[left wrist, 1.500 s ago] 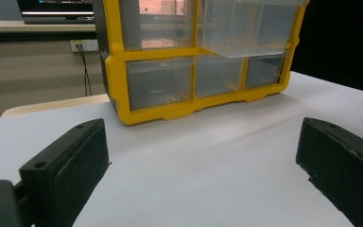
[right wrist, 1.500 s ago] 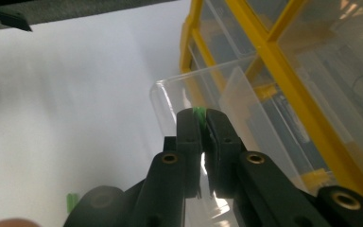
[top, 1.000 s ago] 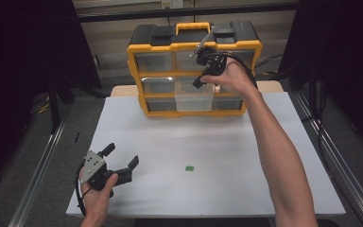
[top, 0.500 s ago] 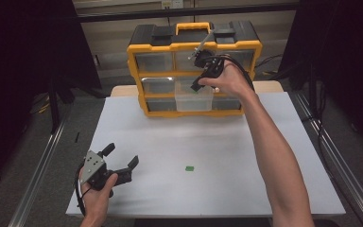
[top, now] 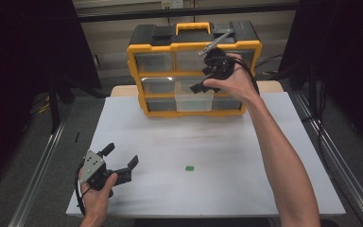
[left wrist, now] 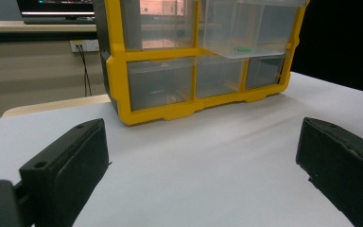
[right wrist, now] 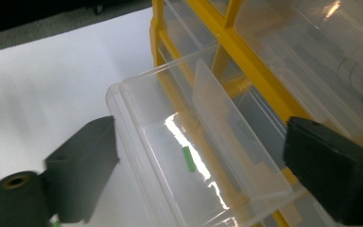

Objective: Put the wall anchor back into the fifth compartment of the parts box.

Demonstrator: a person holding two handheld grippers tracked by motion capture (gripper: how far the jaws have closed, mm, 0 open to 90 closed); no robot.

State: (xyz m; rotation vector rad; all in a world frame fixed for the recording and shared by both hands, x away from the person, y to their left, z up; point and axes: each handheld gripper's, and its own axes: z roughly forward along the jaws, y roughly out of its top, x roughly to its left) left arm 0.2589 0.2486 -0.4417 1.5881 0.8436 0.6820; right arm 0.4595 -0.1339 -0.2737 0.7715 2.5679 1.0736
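Right gripper view shows the right gripper (right wrist: 198, 175), jaws just opened wide and empty, above the small green piece (right wrist: 188, 158) in the drawer (right wrist: 137, 113); light, slippery; pinch its long sides.

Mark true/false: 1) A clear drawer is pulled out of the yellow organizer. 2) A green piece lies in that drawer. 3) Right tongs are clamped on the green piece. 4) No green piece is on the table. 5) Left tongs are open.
1) True: the clear drawer sticks out of the yellow organizer.
2) True: a small green piece lies on its floor.
3) False: the right tongs are open above the drawer; their jaws have just been opening, gripping nothing.
4) False: another green piece lies on the table.
5) True: the left tongs are open.
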